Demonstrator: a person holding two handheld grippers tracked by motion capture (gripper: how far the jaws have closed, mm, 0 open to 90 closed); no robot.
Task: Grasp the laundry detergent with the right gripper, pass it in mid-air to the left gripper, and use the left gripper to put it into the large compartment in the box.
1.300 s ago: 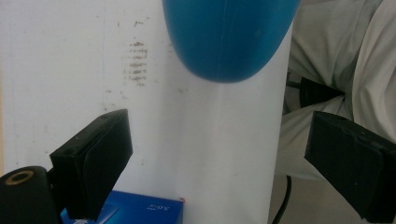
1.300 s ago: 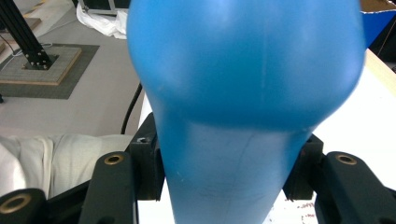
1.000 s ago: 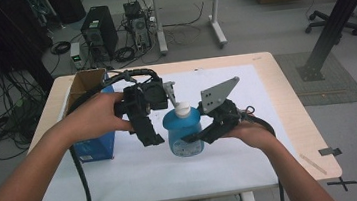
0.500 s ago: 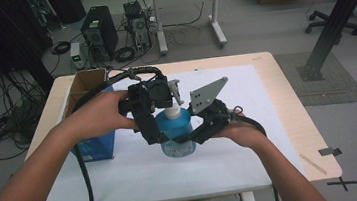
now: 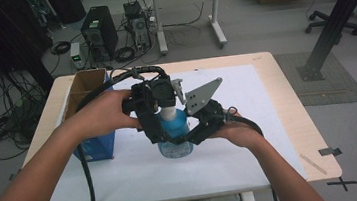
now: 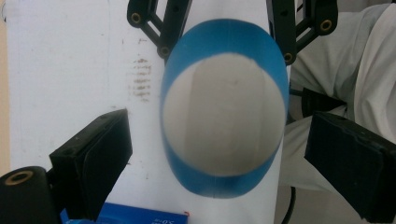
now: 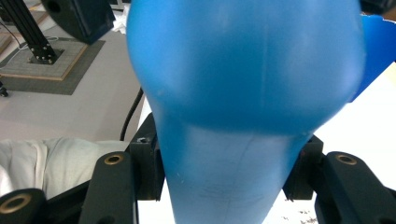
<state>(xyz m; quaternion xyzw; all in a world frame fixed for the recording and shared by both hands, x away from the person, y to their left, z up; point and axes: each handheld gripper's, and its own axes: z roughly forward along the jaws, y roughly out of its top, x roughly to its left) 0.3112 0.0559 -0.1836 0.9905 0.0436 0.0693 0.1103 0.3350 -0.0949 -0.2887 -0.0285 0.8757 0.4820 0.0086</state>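
Right gripper point(image 5: 197, 131) had its jaws clamped on the bottle point(image 5: 174, 136) body, pinning it upright on the surface point(image 5: 253, 163). That let me hang the left gripper point(image 5: 160, 110) over the white cap point(image 6: 224, 114), jaws wide and clear of it, lined up to grip the top.

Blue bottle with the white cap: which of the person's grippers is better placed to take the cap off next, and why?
Probably the left gripper: its open jaws flank the white cap from above, while the right gripper clamps the blue bottle.
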